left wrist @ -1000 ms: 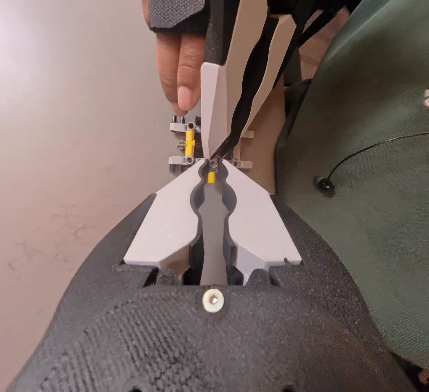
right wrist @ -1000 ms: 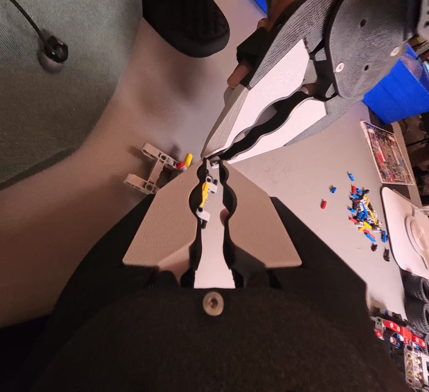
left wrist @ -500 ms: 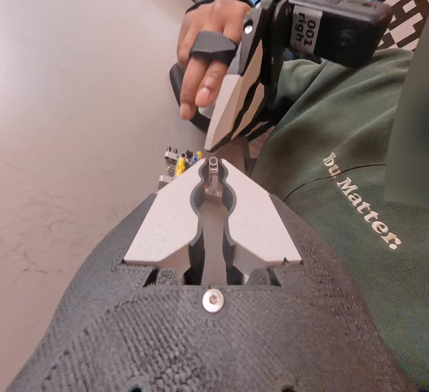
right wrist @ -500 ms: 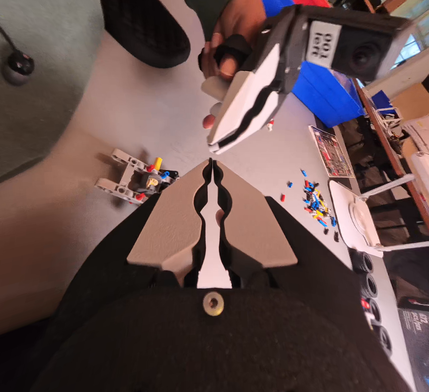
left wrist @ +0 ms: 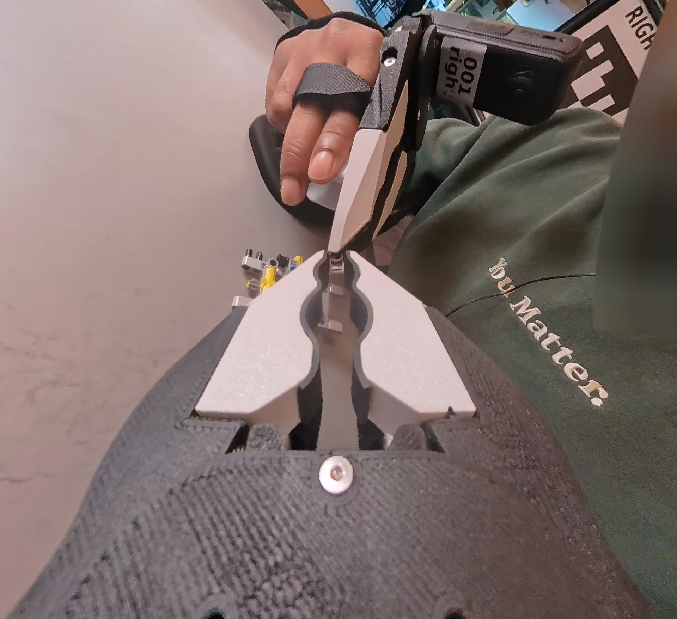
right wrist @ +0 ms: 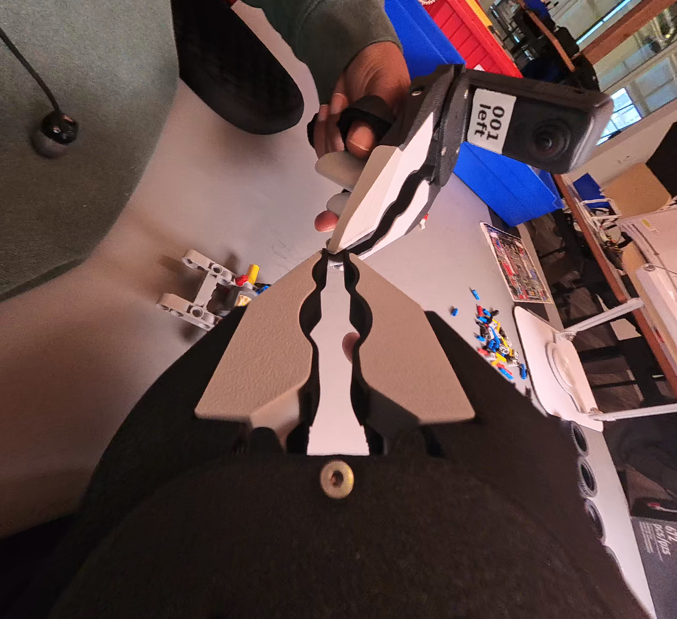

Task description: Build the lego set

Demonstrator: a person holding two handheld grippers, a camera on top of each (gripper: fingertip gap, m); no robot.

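The left gripper (left wrist: 336, 257) has matt, finely grained pale grey plastic fingers (left wrist: 271, 345) set in a rough, layered black printed body with a bright metal screw (left wrist: 336, 474). The right gripper (right wrist: 335, 258) looks the same, its fingers (right wrist: 271, 352) slightly pebbled. The grey lego piece (left wrist: 331, 299) is smooth, faintly shiny plastic. The worktop (left wrist: 110, 162) is smooth, matt grey with faint scuffs. The green sweatshirt (left wrist: 531, 235) is soft knitted cloth.

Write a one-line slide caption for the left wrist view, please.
Left gripper holds a grey lego piece; right gripper tip meets it above the table.
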